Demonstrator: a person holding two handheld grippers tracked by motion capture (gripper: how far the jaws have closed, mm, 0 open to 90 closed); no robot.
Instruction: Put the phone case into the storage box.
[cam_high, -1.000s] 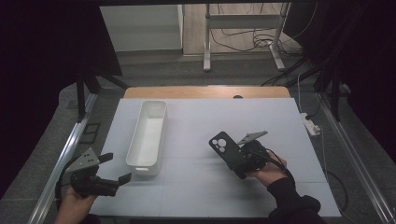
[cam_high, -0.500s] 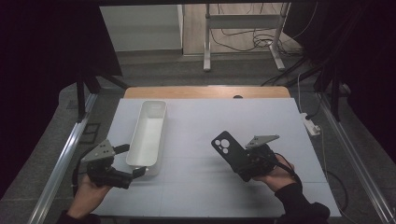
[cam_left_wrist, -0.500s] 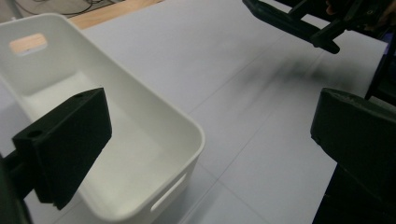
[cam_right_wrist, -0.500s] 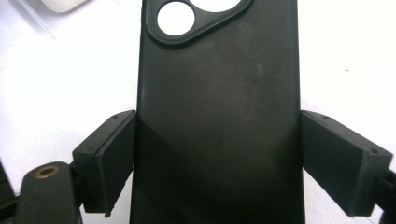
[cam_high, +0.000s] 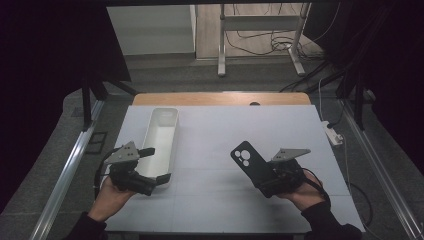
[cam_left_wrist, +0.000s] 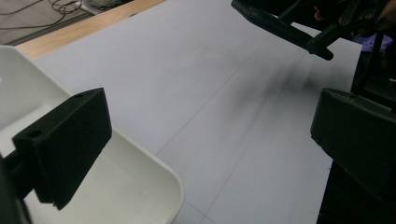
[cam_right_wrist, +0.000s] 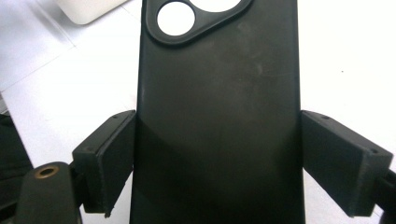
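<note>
white bin (cam_high: 161, 137) seemingly empty, phone case (cam_high: 251, 163) in right claw (cam_high: 260, 175)

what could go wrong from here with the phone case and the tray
The right gripper grips the black phone case only by its side edges, so it might twist or slip out above the table. The open left gripper has one jaw over the near end of the white tray; it might bump or shove the tray.

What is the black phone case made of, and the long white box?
The phone case looks like matte black soft plastic or rubber: dull, with faint scuffs and no sharp shine. The white tray looks like smooth hard plastic, with thin walls, rounded corners and a soft sheen.
</note>
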